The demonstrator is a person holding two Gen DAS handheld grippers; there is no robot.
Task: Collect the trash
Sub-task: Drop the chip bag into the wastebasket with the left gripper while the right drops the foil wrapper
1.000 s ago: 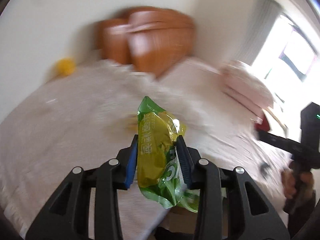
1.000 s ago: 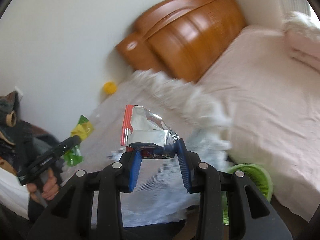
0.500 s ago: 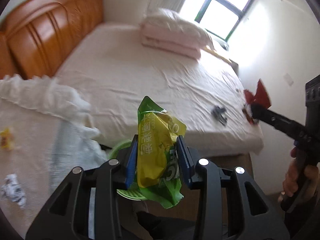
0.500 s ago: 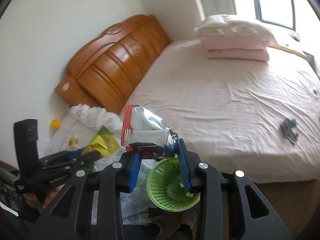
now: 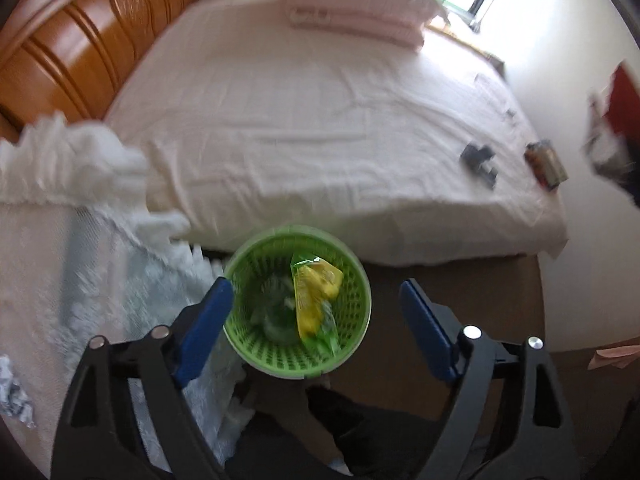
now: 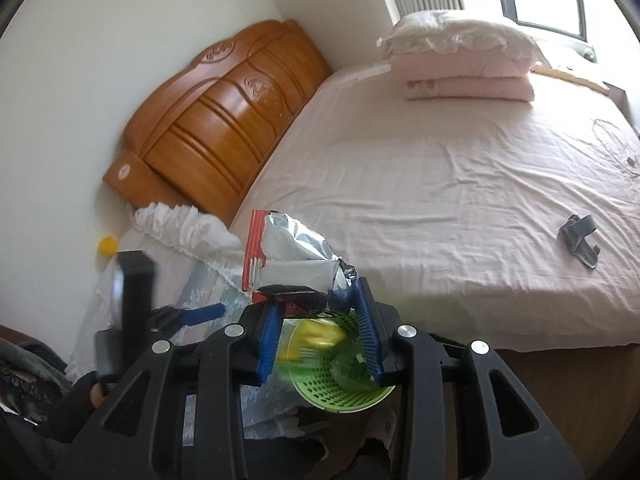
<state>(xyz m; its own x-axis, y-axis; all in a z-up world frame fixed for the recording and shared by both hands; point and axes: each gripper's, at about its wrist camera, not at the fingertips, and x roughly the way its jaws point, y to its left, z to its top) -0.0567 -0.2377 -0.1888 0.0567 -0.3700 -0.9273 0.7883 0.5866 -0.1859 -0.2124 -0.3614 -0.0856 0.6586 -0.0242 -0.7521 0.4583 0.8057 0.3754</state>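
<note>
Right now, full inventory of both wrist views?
basket: 1, green, on the floor at the bed's foot
snack bag: 1, green-yellow, inside the basket
foil wrapper: 1, silver-red, pinched in the right gripper
bed: 1, pink sheet, wooden headboard
folded quilt: 1, pink, pillow on top, near the window
clip: 1, grey, on the sheet
crumpled paper: 1, white, on the lace cover at left
left gripper: black, blue pads, jaws opening, nothing between them, above the basket
right gripper: black, blue pads, above the basket
</note>
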